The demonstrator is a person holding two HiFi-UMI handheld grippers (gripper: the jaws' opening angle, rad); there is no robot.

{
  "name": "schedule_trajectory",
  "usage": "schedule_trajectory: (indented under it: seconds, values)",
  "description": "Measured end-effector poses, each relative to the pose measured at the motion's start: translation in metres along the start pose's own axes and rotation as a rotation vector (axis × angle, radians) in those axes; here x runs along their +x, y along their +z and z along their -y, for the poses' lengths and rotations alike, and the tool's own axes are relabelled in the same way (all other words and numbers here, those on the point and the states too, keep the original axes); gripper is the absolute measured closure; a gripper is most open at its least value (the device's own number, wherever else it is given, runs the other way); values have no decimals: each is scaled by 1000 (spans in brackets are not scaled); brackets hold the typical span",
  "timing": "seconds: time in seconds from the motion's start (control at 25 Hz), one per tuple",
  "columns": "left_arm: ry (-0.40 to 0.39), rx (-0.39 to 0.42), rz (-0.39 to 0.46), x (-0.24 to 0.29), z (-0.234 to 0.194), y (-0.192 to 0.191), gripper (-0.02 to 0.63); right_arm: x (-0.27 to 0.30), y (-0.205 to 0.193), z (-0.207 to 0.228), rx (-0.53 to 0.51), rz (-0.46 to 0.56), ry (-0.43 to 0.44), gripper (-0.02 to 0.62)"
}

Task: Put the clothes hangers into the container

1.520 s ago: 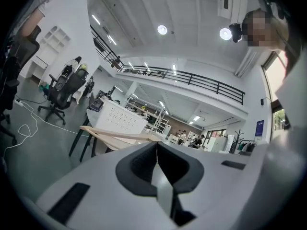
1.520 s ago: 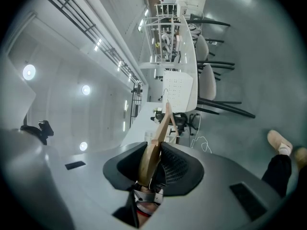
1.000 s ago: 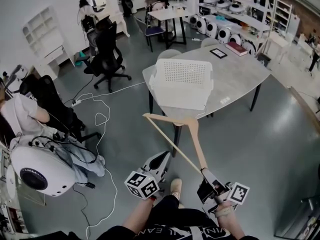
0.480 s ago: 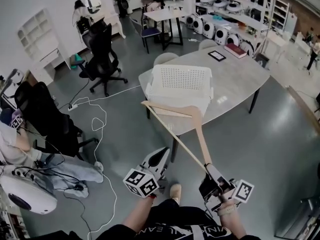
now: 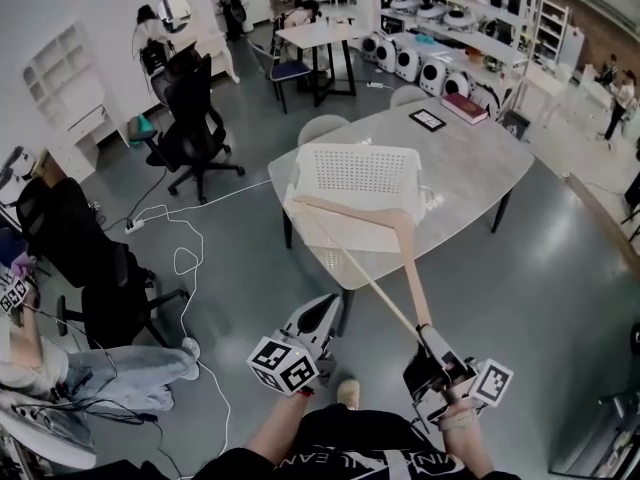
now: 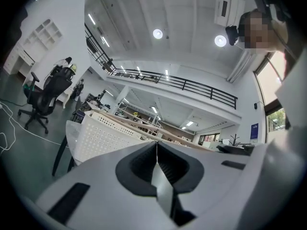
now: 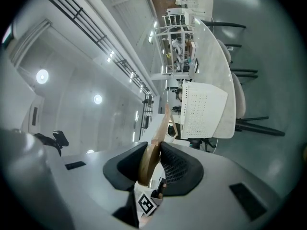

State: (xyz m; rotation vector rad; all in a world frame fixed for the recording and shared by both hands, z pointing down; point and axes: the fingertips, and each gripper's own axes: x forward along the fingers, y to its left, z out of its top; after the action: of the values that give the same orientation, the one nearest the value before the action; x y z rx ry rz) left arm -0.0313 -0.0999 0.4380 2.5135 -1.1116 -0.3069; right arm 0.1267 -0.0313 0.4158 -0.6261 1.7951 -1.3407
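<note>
A wooden clothes hanger (image 5: 400, 263) is held by one end in my right gripper (image 5: 428, 336), whose jaws are shut on it. Its far arm reaches over the near rim of the white perforated basket (image 5: 355, 173) on the grey table (image 5: 470, 158). In the right gripper view the hanger (image 7: 160, 128) runs from the jaws toward the basket (image 7: 204, 110). My left gripper (image 5: 322, 318) hangs low at centre, shut with nothing in it. The left gripper view shows the basket (image 6: 103, 137) with the hanger (image 6: 144, 127) across its top.
Black office chairs (image 5: 190, 118) stand to the left, with white cables (image 5: 185, 238) on the floor. A book (image 5: 465, 106) and a tablet (image 5: 427, 119) lie at the far end of the table. A seated person (image 5: 60, 368) is at lower left. Shelves with round machines (image 5: 420, 58) line the back.
The basket and table have come nearer as I walk forward. The hanger's far arm has gone from in front of the basket to over its near rim. Both grippers stay shut.
</note>
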Motion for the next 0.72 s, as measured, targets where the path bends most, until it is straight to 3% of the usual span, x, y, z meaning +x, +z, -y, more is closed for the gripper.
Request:
schedule_trajectory:
  seconds: [0.72]
  values:
    - [-11,-52,-4,34,-66,11,596,58,28,26,-40,62,-52,503]
